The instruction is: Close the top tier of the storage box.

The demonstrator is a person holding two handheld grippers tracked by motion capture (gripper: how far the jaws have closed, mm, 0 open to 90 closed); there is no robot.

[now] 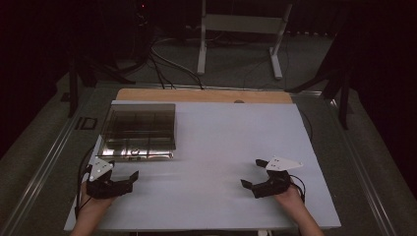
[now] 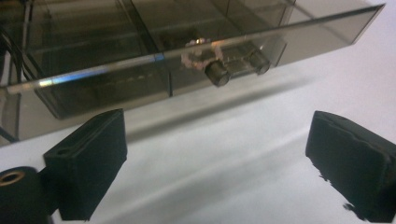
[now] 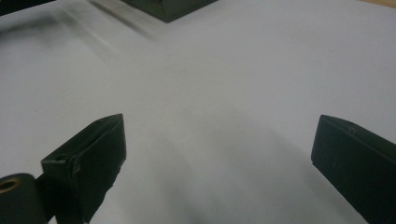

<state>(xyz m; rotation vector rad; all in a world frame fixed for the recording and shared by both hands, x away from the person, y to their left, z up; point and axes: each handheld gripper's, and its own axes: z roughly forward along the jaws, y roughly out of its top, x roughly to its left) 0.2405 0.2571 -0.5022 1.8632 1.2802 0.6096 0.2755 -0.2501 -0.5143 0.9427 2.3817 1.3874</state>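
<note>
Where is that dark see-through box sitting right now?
In the high view the smoky clear box sits at the far left of the white table, just beyond the left gripper; the left gripper view shows its knobbed front wall close ahead.

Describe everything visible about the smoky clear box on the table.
The box is a low, flat rectangular case of dark tinted see-through plastic, split by inner walls into compartments. It lies flat on the white table top at the far left, just ahead of the left gripper, which does not touch it. On its near front wall sit two small dark round knobs, with a small ring of pale pinkish beads lying behind that wall. Its top edge catches a bright glint.
</note>
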